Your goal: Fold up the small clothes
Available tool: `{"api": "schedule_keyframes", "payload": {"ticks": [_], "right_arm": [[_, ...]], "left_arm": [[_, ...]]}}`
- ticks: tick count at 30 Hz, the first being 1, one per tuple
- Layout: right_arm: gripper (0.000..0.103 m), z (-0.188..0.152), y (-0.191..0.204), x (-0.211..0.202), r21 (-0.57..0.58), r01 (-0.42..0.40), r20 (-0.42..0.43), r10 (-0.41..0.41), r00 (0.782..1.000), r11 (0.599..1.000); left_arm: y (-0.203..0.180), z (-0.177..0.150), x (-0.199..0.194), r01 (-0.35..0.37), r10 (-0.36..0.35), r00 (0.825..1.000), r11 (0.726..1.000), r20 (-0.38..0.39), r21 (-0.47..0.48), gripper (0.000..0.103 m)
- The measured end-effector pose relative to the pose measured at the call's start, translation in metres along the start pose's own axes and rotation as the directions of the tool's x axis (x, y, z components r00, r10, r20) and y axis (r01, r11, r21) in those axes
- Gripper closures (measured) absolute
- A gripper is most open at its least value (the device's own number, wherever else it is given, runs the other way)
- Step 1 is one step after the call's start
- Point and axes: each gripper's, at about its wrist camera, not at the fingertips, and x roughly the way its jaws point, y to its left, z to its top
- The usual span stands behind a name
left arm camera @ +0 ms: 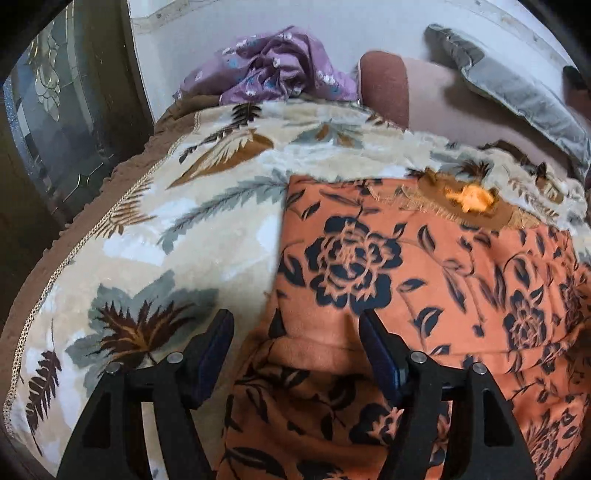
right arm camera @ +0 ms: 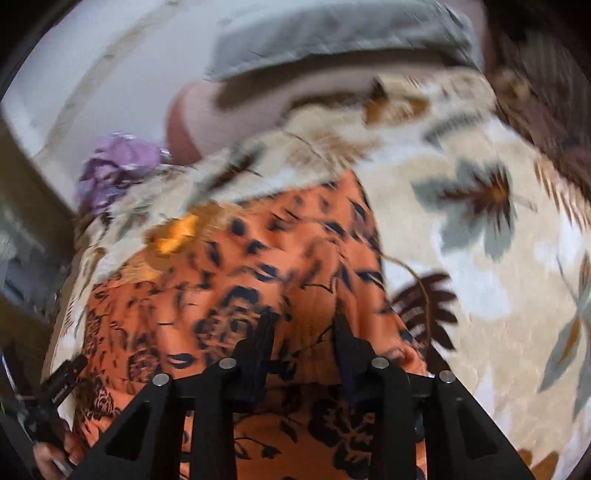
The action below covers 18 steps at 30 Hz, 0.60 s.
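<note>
Left tongs (left arm camera: 297, 328): we see the two fingers spread wide, nothing between them; they straddle the near left edge of the garment, one finger over the blanket, the other over the cloth.
Right tongs (right arm camera: 304, 325): fingers partly apart with a clear gap; orange fabric rises in a ridge in that gap, but we cannot tell whether the pads touch it. View is motion-blurred.
Orange floral garment (left arm camera: 424, 295): spread on the bed, orange with dark rose and leaf print; the near left part is folded over, showing a plain paler underside. A brown neckline panel with a yellow-orange patch (left arm camera: 471, 199) lies at its far end.
Blanket (left arm camera: 147, 229): cream plush with grey and brown leaf print, brown trim at the left edge; it lies under the garment and covers the bed.
Person's hand (right arm camera: 55, 448): lower left of the right view, around the other black tool.
Purple cloth (left arm camera: 273, 66): crumpled, floral print, beyond the blanket's far edge, well apart from the garment.
Grey pillow (left arm camera: 509, 85): far right, against the pale wall (left arm camera: 369, 26).
</note>
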Motion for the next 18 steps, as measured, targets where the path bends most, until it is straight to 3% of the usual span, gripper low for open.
{"api": "schedule_keyframes", "payload": {"ticks": [2,3,5,8,12,18], "right_arm": [[0.067,-0.002,-0.003,0.017,0.012,0.016,-0.09,-0.015,0.996,1.0],[0.066,-0.006,-0.011,0.031,0.057,0.02,-0.176,-0.009,0.984,0.998],[0.068,-0.006,-0.02,0.022,0.11,-0.004,-0.148,0.021,0.989,0.994],[0.068,-0.005,-0.022,-0.004,0.102,0.011,-0.092,-0.002,0.996,0.995],[0.067,-0.023,-0.028,-0.05,0.094,0.037,0.025,-0.04,0.999,0.995],[0.067,-0.059,-0.005,-0.111,-0.011,-0.022,0.133,0.023,0.991,1.0]], "left_arm": [[0.001,-0.004,0.006,0.006,-0.006,0.999,1.0,-0.035,-0.011,0.032],[0.002,-0.005,0.005,0.01,-0.01,0.999,1.0,-0.033,-0.021,0.032],[0.001,-0.008,-0.007,0.008,-0.009,1.0,1.0,-0.02,-0.013,0.032],[-0.003,-0.02,-0.032,-0.016,0.015,0.999,1.0,0.042,0.022,0.031],[-0.01,-0.046,-0.079,0.01,-0.012,0.993,1.0,0.119,0.018,0.022],[-0.033,-0.063,-0.15,0.027,-0.048,0.971,0.996,0.236,0.088,0.016]]}}
